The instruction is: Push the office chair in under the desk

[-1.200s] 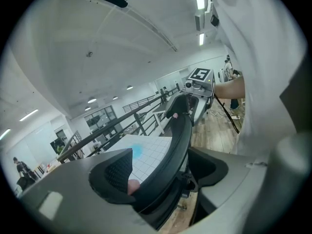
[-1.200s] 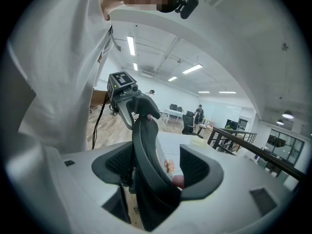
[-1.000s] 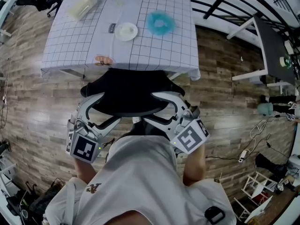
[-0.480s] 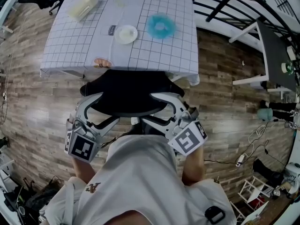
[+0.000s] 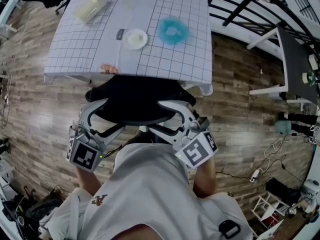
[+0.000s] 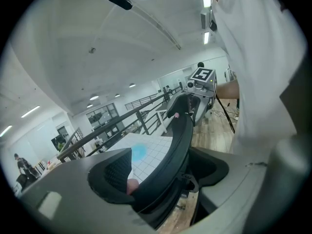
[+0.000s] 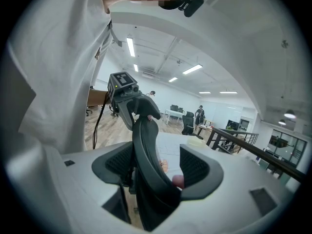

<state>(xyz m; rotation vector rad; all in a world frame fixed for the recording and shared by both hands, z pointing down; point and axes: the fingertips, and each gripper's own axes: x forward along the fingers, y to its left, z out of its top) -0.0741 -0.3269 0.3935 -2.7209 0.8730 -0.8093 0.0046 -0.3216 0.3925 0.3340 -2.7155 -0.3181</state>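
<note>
A black office chair (image 5: 135, 100) stands at the front edge of a desk (image 5: 90, 46) covered with a white grid cloth, its seat partly under the edge. My left gripper (image 5: 110, 117) grips the left part of the chair's backrest rim, and my right gripper (image 5: 160, 117) grips the right part. In the left gripper view the curved backrest (image 6: 178, 133) runs between the jaws of the left gripper (image 6: 163, 177). In the right gripper view the backrest (image 7: 146, 145) fills the gap of the right gripper (image 7: 153, 172). Each gripper's jaws stand one in front of the rim and one behind it.
On the desk lie a white dish (image 5: 135, 38), a blue fluffy ring (image 5: 172, 29) and a pale container (image 5: 89, 8). Another table (image 5: 292, 54) and railings stand at the right. Cables (image 5: 260, 171) trail over the wooden floor at the lower right.
Both grippers and the chair back have crept slightly toward the desk. The hold on the backrest is the same.
</note>
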